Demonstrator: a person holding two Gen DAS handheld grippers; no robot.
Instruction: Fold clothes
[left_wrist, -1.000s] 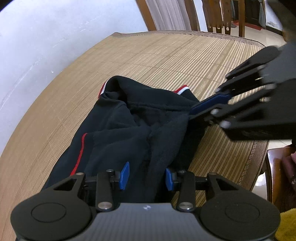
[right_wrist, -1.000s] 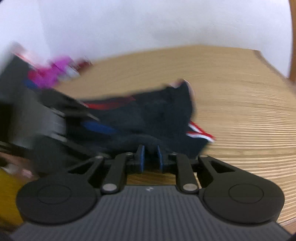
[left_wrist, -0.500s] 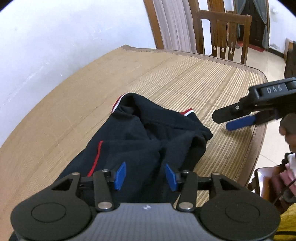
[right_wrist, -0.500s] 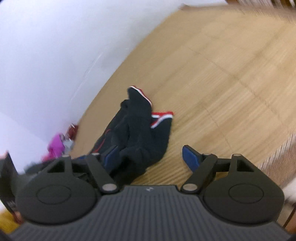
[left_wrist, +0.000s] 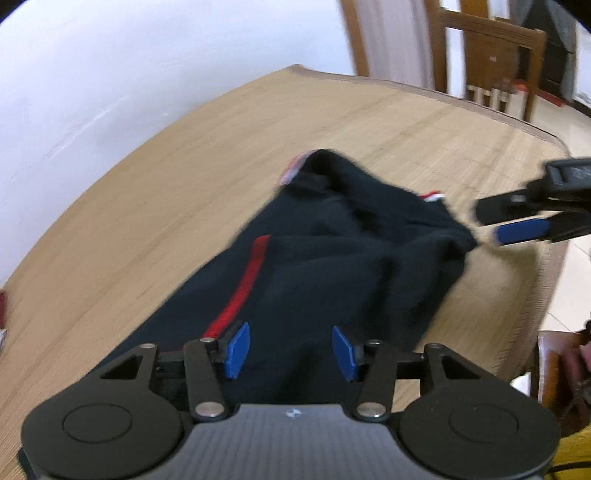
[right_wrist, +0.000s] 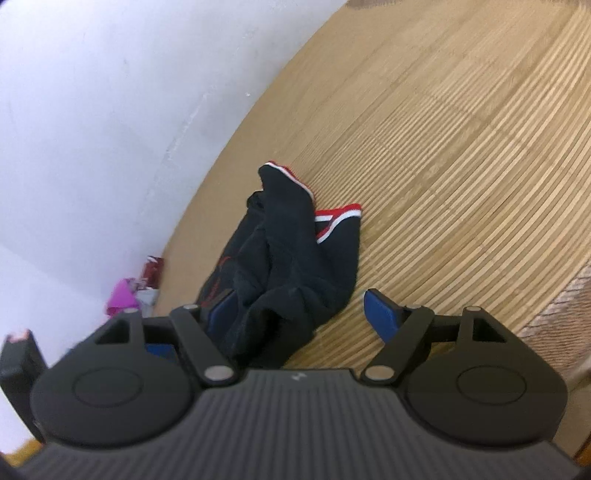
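A dark navy garment (left_wrist: 332, 266) lies crumpled on the bamboo mat (left_wrist: 166, 206), running from the lower middle of the left wrist view up toward its centre. A red stripe (left_wrist: 240, 288) runs along it, and red-and-white ribbed cuffs (right_wrist: 332, 218) show at its far end. Its near end is cut off behind the gripper body in both views, so its full shape cannot be made out, and what kind of garment it is stays unclear.

The left gripper (left_wrist: 290, 349) sits at the bottom of its own view, blue pads apart over the cloth; its jaws have just been opening, and the fabric between them is not pinched. The right gripper (right_wrist: 299, 314) has its fingers spread wide, a fold of cloth lying by the left pad, the right pad over bare mat. Seen from the left wrist view, at the right edge, it is blurred and just beside the garment's corner.

The left wrist view is smeared by motion. A wooden chair (left_wrist: 487, 55) stands in its upper right. Small pink and red items (right_wrist: 129, 291) at the wall in the right wrist view are too blurred to identify.
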